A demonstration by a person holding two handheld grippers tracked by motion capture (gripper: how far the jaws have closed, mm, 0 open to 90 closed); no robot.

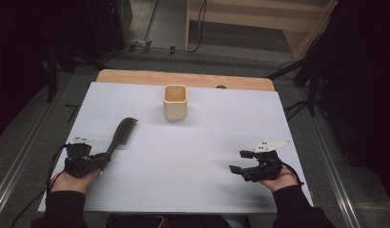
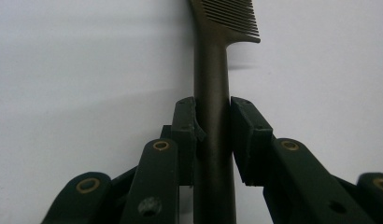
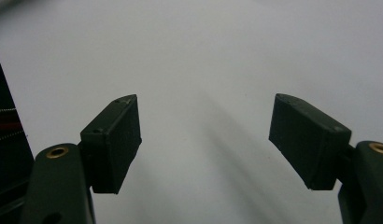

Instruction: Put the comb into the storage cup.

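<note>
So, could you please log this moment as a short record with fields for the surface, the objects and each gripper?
surface: white sheet over a wooden table
comb: dark comb, handle clamped, teeth end pointing away from the person
cup: open-topped beige square cup, upright near the far edge, apart from both grippers
left gripper: shut on the comb's handle
right gripper: open, nothing between the jaws, over bare sheet

Black comb (image 1: 122, 133), pale beige cup (image 1: 175, 102), white table cover (image 1: 193, 156), black claws
</note>
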